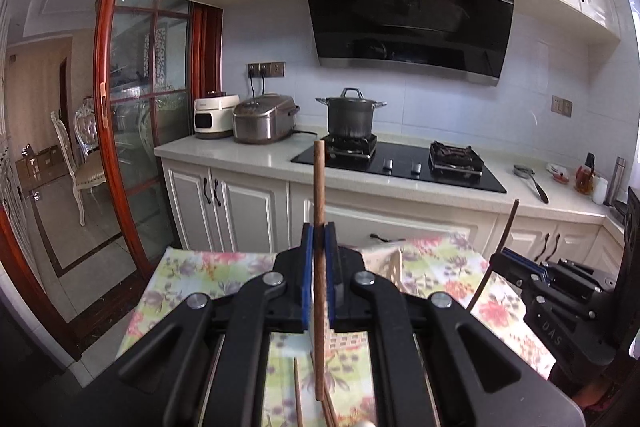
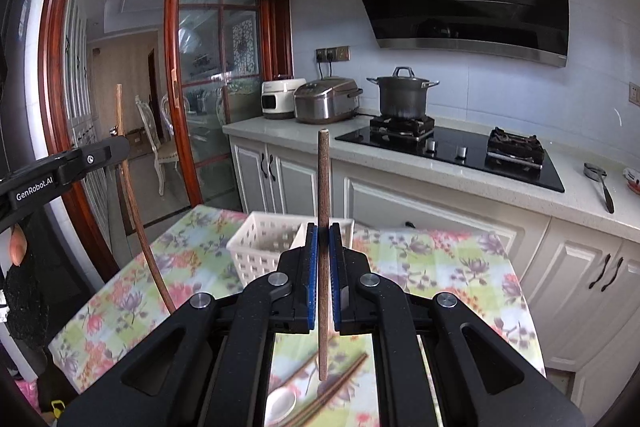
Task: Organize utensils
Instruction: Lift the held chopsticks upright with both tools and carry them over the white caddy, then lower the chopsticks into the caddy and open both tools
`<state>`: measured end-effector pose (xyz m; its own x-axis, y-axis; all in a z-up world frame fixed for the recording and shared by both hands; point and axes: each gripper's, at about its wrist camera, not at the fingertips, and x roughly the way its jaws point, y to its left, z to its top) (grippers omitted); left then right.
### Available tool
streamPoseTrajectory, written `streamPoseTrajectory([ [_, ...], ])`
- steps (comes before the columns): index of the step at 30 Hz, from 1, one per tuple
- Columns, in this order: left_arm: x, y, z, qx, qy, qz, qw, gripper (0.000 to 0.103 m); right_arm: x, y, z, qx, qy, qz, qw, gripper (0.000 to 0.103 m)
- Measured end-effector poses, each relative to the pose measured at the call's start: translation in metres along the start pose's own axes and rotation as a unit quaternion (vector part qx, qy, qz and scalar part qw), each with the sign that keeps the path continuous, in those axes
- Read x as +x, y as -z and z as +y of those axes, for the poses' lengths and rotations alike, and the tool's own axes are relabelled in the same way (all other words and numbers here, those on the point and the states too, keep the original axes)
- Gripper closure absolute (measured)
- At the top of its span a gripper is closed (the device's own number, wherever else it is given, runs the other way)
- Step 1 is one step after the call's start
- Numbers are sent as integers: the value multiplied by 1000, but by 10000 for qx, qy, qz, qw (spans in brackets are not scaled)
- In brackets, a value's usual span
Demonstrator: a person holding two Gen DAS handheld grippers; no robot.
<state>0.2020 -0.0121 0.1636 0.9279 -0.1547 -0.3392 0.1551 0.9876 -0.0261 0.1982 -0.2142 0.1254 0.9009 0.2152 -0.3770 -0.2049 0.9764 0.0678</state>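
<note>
My left gripper [image 1: 319, 231] is shut on a brown wooden chopstick [image 1: 319, 183], which stands upright between the blue pads above the floral tablecloth [image 1: 192, 267]. My right gripper [image 2: 323, 227] is likewise shut on a second upright chopstick [image 2: 323, 175]. Each gripper shows in the other's view: the right gripper [image 1: 502, 259] with its thin chopstick [image 1: 506, 231], and the left gripper [image 2: 122, 145] with its chopstick [image 2: 134, 215]. A white slotted basket [image 2: 260, 243] sits on the table just beyond the right gripper. Loose chopsticks [image 2: 340, 383] and a white spoon [image 2: 282, 403] lie under it.
Past the table runs a white counter [image 1: 248, 157] with two rice cookers [image 1: 264, 123], a lidded pot [image 1: 350, 115] on a black hob, and a ladle [image 1: 532, 179]. A red-framed glass sliding door [image 1: 132, 107] stands left. A fingertip [image 2: 18, 247] shows at the left edge.
</note>
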Motion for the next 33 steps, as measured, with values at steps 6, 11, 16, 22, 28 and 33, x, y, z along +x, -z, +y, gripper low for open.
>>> streamPoseTrajectory([
  [6, 21, -38, -9, 35, -13, -103, 9999, 97, 17, -37, -2, -31, 37, -130, 9999, 96],
  [11, 40, -71, -15, -29, 32, -188, 9998, 97, 36, -63, -3, -41, 81, -154, 9998, 96],
  [16, 67, -90, -16, -57, 4, -222, 9997, 97, 56, -78, -4, -46, 55, -186, 9998, 96],
  [22, 115, -80, -2, -302, 73, 164, 9994, 97, 94, -72, -9, 74, -78, 90, 9999, 96],
  [28, 155, -47, 9, -417, 287, 805, 9955, 97, 129, -52, -14, 272, -191, 686, 9971, 96],
  [33, 178, -17, 8, -326, 334, 1273, 9908, 97, 149, -36, -6, 238, -194, 1002, 9945, 96],
])
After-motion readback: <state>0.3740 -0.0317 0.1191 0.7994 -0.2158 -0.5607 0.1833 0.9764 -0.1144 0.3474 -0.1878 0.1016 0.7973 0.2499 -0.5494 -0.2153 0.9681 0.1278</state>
